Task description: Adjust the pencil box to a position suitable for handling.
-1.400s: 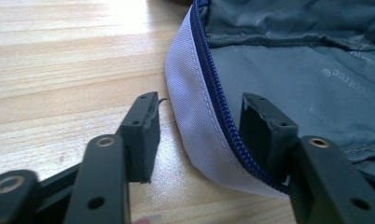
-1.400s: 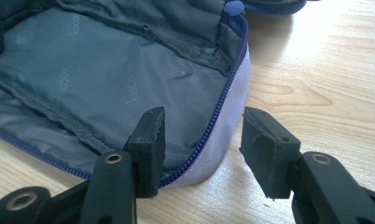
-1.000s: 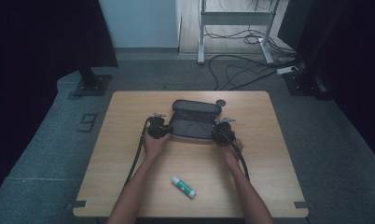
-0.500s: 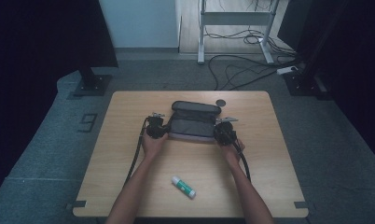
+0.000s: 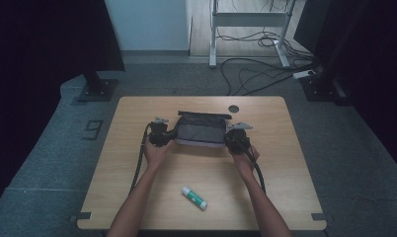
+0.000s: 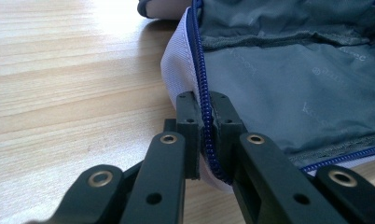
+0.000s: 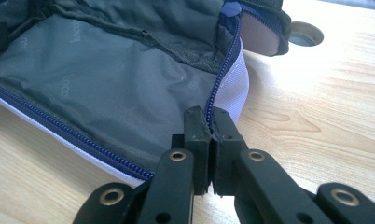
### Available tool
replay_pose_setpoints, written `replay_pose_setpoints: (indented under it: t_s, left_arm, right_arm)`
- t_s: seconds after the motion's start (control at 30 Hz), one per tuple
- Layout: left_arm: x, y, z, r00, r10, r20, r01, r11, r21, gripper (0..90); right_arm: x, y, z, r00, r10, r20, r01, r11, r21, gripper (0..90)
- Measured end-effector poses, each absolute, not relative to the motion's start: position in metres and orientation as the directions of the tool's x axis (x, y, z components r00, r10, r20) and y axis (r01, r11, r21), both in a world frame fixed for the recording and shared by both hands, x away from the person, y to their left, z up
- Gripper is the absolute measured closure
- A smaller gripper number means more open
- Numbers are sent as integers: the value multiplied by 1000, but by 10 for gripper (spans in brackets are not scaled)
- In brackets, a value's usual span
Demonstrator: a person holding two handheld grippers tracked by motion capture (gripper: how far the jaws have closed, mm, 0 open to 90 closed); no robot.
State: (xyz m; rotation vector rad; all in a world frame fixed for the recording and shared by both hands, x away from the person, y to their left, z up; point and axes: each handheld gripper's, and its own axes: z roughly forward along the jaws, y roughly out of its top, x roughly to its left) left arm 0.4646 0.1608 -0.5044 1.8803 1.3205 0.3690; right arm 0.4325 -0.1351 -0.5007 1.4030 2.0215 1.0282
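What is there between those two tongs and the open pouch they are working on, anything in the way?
Nothing visible. The left tongs are shut on the zipper edge at one end of the pouch, and the right tongs are shut on the edge at the other end. The glue stick lies apart, nearer the person.

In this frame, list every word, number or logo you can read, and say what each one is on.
"9": a large numeral on the grey floor mat left of the table.
Repeated pale logo print on the pouch lining: too faint and skewed to read, in both gripper views.
Label on the glue stick: too small to read.
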Motion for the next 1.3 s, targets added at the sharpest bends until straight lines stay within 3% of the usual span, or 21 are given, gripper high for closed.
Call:
replay_pose_setpoints:
  t_s: [1.3]
  left_arm:
    - [440, 174, -475, 444, 872, -209, 623, -132, 771, 867]
  right_arm:
    - [406, -130, -470, -410, 912, 24, 490, 198, 849, 871]
